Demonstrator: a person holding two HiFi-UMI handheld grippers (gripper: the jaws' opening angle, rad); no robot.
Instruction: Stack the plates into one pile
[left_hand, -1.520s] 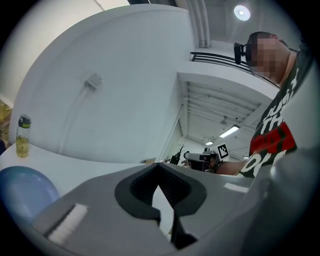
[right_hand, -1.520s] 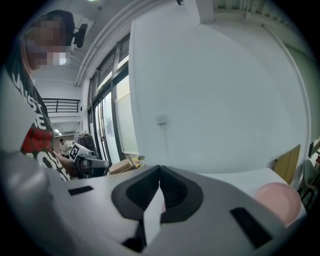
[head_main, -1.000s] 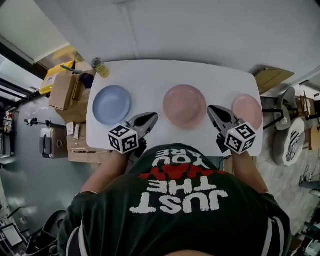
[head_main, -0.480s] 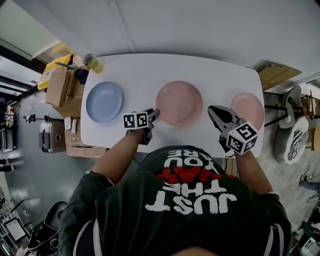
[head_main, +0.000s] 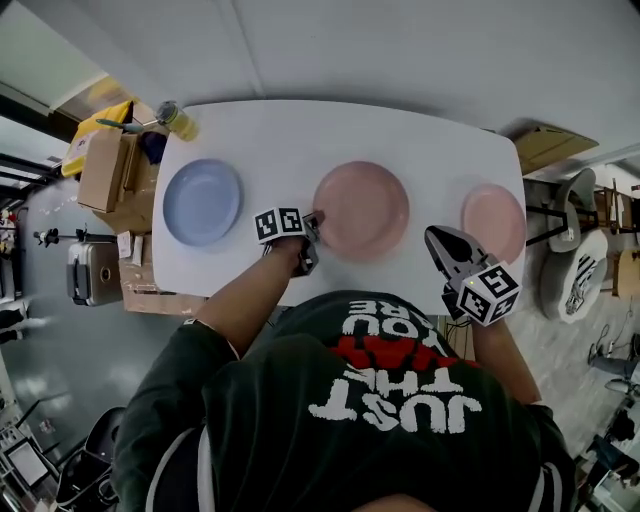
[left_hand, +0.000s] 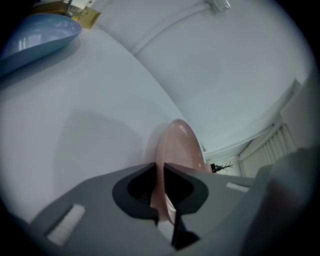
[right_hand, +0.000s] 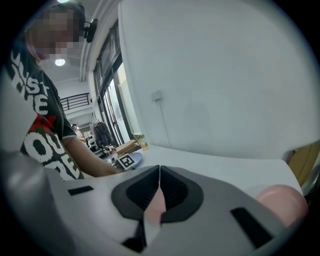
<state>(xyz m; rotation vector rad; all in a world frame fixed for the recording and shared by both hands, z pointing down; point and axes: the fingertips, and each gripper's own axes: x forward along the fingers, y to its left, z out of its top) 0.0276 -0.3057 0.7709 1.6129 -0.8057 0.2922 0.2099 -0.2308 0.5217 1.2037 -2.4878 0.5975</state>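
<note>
White table (head_main: 420, 140), pink plate (head_main: 362, 208) face-up

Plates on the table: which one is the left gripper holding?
The large pink plate in the middle; the fingers of the left gripper have just been closing on its rim. The blue plate and small pink plate lie untouched.

The left gripper (head_main: 313, 222), on the outstretched left arm (head_main: 250, 296), has just been closing its jaws on the left rim of the large round pink plate (head_main: 365, 208). The right gripper (head_main: 432, 236) hovers right of that plate, jaws together.
</note>
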